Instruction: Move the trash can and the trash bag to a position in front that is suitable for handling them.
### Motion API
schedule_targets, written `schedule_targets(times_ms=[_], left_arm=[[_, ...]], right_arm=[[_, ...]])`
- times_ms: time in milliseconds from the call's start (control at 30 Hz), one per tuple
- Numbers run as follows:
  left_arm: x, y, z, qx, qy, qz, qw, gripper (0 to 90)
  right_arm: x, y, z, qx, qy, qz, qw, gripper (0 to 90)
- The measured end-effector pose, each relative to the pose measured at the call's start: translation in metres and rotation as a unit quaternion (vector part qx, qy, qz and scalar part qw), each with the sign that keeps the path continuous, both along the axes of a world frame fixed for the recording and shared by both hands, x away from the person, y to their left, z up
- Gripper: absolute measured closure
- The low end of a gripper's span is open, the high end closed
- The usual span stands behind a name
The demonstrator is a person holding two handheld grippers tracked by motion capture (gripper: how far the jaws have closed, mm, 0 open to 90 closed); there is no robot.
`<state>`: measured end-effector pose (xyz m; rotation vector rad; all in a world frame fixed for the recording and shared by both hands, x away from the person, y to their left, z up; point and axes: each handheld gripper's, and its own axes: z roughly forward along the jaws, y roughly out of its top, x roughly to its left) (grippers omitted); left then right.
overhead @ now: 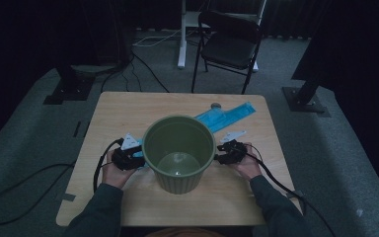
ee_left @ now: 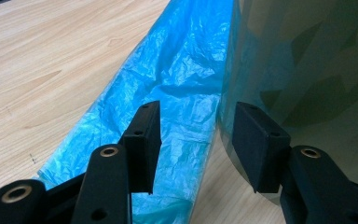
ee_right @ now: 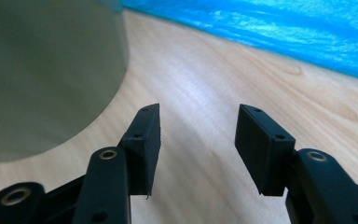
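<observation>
Bag point(ee_left: 186, 93), blue, lies flat on desk point(overhead: 128, 106), long axis running lower left to upper right behind green bin point(overhead: 178, 153); my left tool point(ee_left: 196, 144), released, nearest; right tool point(ee_right: 198, 149) released.

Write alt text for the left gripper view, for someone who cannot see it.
Two open black jaws of the left gripper hover over a crinkled blue plastic bag beside the olive-green bin, on a light wooden table.

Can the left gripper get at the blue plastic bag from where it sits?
Probably yes: the left gripper is open with the blue plastic bag lying right under it, beside the green bucket.
</observation>
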<state>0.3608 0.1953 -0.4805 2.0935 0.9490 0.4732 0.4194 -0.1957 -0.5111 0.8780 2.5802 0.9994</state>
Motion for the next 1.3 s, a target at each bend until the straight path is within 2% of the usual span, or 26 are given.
schedule_targets(times_ms=[233, 467, 600, 800, 900, 1033, 1067, 1267, 1300], left_arm=[[0.0, 0.001, 0.0, -0.003, -0.001, 0.003, 1.0, 52.1], [0.0, 0.002, 0.0, -0.004, -0.001, 0.004, 1.0, 51.9], [0.0, 0.002, 0.0, -0.005, -0.001, 0.004, 1.0, 51.7], [0.0, 0.003, 0.0, -0.004, -0.001, 0.005, 1.0, 51.6], [0.0, 0.003, 0.0, -0.006, -0.002, 0.007, 1.0, 51.5], [0.0, 0.003, 0.0, -0.006, -0.003, 0.007, 1.0, 51.5], [0.0, 0.004, 0.001, -0.006, -0.003, 0.008, 0.9999, 51.4], [0.001, 0.004, 0.001, -0.006, -0.002, 0.007, 1.0, 51.4], [0.001, 0.005, 0.001, -0.007, -0.004, 0.007, 0.9999, 51.4]], right_arm=[[0.016, 0.012, -0.004, 0.0, 0.003, -0.021, 0.9998, 45.7], [0.026, 0.024, -0.009, 0.007, 0.01, -0.028, 0.9995, 45.7], [0.03, 0.03, -0.012, 0.004, 0.014, -0.026, 0.9995, 45.7], [0.035, 0.038, -0.018, -0.014, 0.014, -0.034, 0.9992, 45.4], [0.044, 0.038, -0.015, 0.004, 0.016, -0.047, 0.9988, 45.4], [0.049, 0.041, -0.013, 0.013, 0.019, -0.053, 0.9983, 45.4], [0.053, 0.045, -0.011, 0.025, 0.017, -0.056, 0.998, 44.7], [0.061, 0.05, -0.013, 0.028, 0.019, -0.068, 0.9971, 44.0], [0.066, 0.052, -0.019, 0.026, 0.022, -0.078, 0.9964, 43.5]])
